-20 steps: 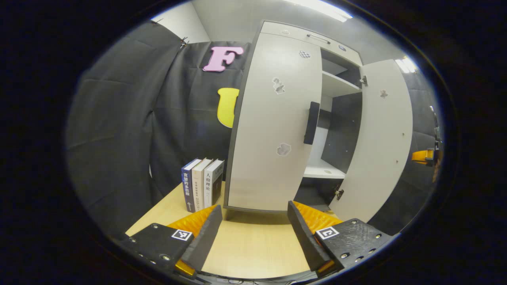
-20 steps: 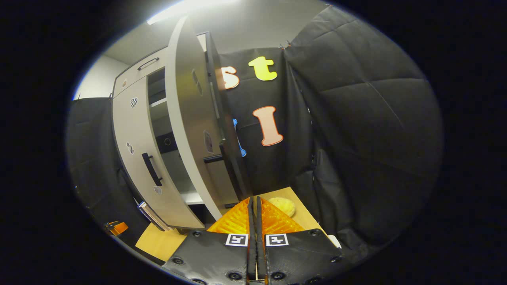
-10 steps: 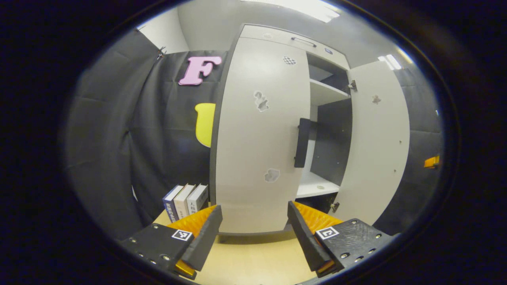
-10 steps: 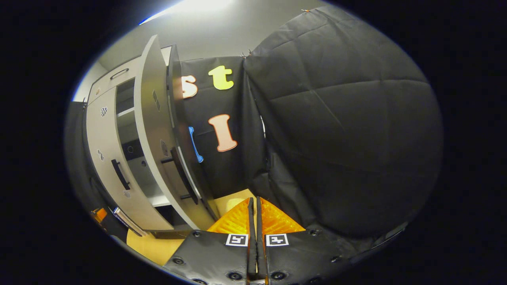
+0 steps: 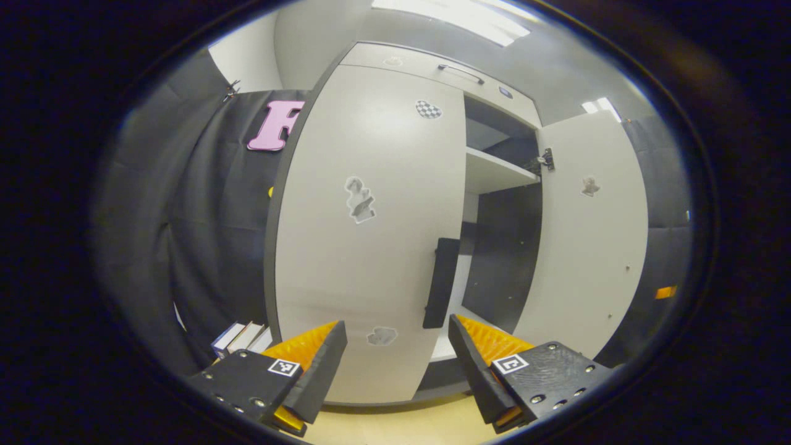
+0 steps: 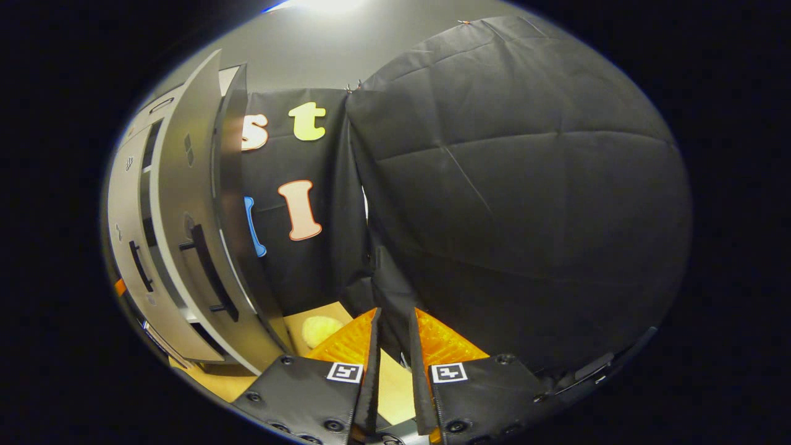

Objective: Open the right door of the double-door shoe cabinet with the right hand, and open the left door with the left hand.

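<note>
The shoe cabinet's left door (image 5: 371, 247) is closed and carries a black vertical handle (image 5: 440, 282) at its right edge. My left gripper (image 5: 395, 361) is open just in front of the door's lower part, and the handle stands above the gap between its fingers. The right door (image 5: 587, 235) is swung wide open, baring the shelves (image 5: 494, 176). In the right gripper view the right door (image 6: 185, 204) is seen nearly edge-on at the left with its handle (image 6: 207, 272). My right gripper (image 6: 393, 364) is away from it, facing the booth wall, its fingers parted a little and holding nothing.
Three books (image 5: 241, 339) stand on the wooden table left of the cabinet. A yellow soft object (image 6: 321, 329) lies on the table right of the open door. A drawer with a metal handle (image 5: 460, 73) tops the cabinet. Black cloth walls close in on both sides.
My left gripper has moved closer to the left door and its handle, staying open. My right gripper has swung away from the open right door and its fingers have parted slightly.
</note>
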Available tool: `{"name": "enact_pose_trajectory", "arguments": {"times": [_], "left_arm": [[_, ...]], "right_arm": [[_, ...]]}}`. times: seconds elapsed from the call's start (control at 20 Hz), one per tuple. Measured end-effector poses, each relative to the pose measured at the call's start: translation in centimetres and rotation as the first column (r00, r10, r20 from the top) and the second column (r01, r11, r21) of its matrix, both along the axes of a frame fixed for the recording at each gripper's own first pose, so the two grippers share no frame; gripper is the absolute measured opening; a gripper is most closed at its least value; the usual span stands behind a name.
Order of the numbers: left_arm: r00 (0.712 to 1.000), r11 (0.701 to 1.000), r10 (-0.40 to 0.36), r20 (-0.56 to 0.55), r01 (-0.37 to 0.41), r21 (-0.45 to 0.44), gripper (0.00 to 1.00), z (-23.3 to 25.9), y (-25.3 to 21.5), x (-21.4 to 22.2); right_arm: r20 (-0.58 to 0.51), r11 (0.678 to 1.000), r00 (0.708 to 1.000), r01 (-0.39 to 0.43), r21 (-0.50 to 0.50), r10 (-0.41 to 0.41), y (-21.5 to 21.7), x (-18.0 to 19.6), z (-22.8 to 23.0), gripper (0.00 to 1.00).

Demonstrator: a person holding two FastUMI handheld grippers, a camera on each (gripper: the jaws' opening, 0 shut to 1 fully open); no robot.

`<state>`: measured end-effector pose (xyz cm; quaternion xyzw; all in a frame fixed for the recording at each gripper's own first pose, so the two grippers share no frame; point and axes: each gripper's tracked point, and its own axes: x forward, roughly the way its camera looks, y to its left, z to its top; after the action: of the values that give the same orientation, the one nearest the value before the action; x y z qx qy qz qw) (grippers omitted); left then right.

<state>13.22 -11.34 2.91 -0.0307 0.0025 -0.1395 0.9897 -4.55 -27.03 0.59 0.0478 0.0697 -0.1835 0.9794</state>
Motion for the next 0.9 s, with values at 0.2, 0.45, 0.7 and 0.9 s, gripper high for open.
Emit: {"name": "enact_pose_trajectory", "arguments": {"times": [0.2, 0.45, 0.7, 0.9], "left_arm": [[0.999, 0.998, 0.03, 0.034, -0.031, 0.049, 0.96, 2.0, -1.8, 2.6], [0.997, 0.993, 0.058, 0.056, -0.063, 0.098, 0.94, 2.6, -4.4, 5.3], [0.994, 0.987, 0.097, 0.05, -0.102, 0.124, 0.96, 2.1, -6.6, 7.6], [0.989, 0.982, 0.13, 0.068, -0.138, 0.128, 0.8, 2.5, -7.4, 8.9]], "right_arm": [[0.022, 1.0, 0.999, -0.029, -0.006, 0.029, -0.7, 4.0, -0.7, 0.7], [0.023, 0.991, 0.999, 0.035, -0.129, -0.032, -2.9, 8.3, -0.4, 0.98], [0.018, 0.991, 1.0, -0.015, -0.135, 0.018, -3.6, 12.3, -0.9, 0.98], [0.009, 0.984, 1.0, -0.023, -0.176, 0.024, -4.4, 15.4, -1.0, 0.98]]}}
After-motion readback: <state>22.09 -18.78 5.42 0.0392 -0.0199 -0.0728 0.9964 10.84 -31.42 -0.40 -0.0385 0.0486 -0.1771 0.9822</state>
